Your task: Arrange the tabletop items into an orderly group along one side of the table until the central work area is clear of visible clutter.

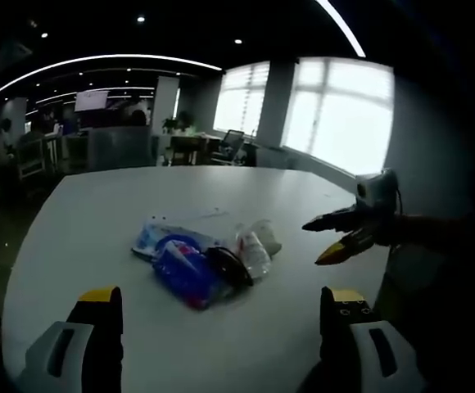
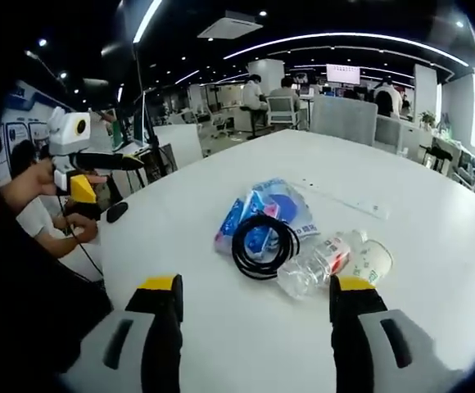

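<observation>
A small heap lies mid-table on the white table (image 1: 82,237): blue packets (image 1: 180,266), a black cable coil (image 1: 229,266), a clear plastic bottle (image 1: 252,250) on its side and a paper cup (image 1: 269,237). My left gripper (image 1: 221,307) is open, short of the heap. The right gripper (image 1: 313,243) comes in from the right, jaws apart. In the right gripper view the coil (image 2: 264,246) rests on the blue packets (image 2: 262,209), with the bottle (image 2: 313,266) and cup (image 2: 374,260) beside them. My right gripper (image 2: 255,299) is open and holds nothing. The left gripper (image 2: 98,176) is at the left, in a hand.
A thin clear strip (image 2: 344,201) lies on the table (image 2: 434,237) beyond the heap. A small black object (image 2: 116,211) sits at the table's left edge. Chairs, desks and people fill the office behind; bright windows (image 1: 336,115) stand at the right.
</observation>
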Demonstrator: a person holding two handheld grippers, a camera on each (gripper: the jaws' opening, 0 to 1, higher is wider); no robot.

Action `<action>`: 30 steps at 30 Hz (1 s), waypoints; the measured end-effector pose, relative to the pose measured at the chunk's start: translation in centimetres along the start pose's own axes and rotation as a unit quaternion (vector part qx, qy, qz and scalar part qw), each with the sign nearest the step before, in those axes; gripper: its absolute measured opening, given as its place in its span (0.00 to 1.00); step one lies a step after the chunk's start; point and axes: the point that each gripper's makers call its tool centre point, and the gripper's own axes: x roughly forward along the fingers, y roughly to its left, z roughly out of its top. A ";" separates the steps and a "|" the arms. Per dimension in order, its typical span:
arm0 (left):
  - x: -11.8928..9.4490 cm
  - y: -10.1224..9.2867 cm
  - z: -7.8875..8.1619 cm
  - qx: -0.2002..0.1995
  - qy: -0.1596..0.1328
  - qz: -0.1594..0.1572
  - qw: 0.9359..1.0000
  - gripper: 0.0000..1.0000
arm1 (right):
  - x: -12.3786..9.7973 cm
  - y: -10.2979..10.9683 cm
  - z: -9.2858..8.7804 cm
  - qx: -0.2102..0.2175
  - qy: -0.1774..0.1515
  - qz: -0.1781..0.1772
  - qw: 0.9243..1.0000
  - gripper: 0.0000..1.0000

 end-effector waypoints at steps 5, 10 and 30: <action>0.0 0.0 0.5 0.007 -0.002 -0.002 1.000 0.99 | 1.1 0.4 -0.4 -0.007 0.011 0.011 1.000 0.66; 0.1 -0.3 0.9 0.011 -0.004 -0.005 1.000 0.99 | 2.2 0.6 -0.1 -0.013 0.010 0.019 1.000 0.60; -0.2 -0.3 1.8 0.016 -0.012 -0.009 1.000 0.99 | 5.9 0.1 0.4 0.016 0.007 0.028 0.999 0.53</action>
